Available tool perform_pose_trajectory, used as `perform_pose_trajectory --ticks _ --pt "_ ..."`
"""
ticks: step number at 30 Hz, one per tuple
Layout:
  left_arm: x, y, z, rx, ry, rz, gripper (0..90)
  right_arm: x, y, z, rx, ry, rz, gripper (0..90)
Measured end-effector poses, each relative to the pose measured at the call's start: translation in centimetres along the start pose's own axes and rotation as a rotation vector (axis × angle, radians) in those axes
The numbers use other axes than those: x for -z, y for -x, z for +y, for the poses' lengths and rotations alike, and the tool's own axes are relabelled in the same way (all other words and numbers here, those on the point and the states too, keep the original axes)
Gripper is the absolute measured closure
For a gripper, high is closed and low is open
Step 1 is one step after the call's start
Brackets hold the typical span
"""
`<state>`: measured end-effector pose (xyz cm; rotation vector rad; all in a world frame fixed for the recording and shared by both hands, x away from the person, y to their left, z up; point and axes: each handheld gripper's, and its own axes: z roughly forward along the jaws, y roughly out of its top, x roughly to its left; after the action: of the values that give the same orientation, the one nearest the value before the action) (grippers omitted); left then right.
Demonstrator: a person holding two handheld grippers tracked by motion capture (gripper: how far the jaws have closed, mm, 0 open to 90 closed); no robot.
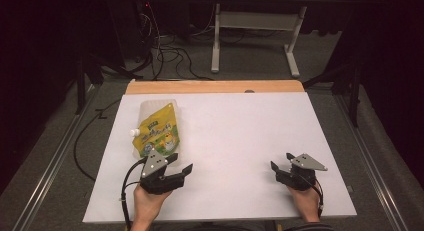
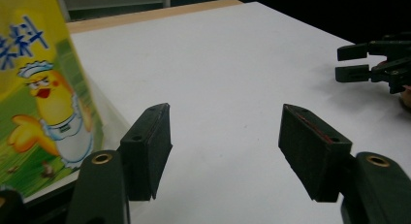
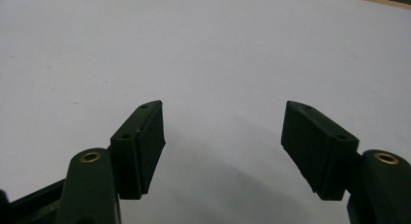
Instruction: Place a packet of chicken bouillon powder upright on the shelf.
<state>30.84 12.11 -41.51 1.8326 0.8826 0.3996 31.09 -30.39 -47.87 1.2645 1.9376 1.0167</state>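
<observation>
A yellow and green spouted pouch (image 1: 158,129) with a cartoon chick lies flat at the table's left, its white cap (image 1: 133,132) pointing left. My left gripper (image 1: 179,162) sits just below the pouch, open, nothing between its jaws. In the left gripper view the pouch (image 2: 41,103) lies beside the left jaw, apart from the gap (image 2: 225,112). My right gripper (image 1: 281,160) rests at the lower right of the table, open and empty; in its own view the jaws (image 3: 223,107) stand wide over bare white surface. The right gripper (image 2: 354,61) also appears far off in the left gripper view.
The white table top (image 1: 235,136) has a wooden strip (image 1: 215,86) along its far edge. Beyond it stand a white desk frame (image 1: 255,36) and loose cables (image 1: 172,53) on the grey floor. A black cable (image 1: 125,191) trails from the left gripper.
</observation>
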Motion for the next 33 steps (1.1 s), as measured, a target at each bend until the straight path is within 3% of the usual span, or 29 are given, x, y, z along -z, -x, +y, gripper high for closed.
perform_pose_trajectory --ticks 20,33 --pt "-5.1 1.9 -0.6 -0.073 -0.063 -0.041 35.6 0.0 0.0 0.0 -0.004 -0.004 0.003 32.7" --pt "-7.9 1.7 -1.4 -0.08 -0.095 -0.034 36.7 0.0 0.0 0.0 -0.005 -0.004 0.005 32.7"
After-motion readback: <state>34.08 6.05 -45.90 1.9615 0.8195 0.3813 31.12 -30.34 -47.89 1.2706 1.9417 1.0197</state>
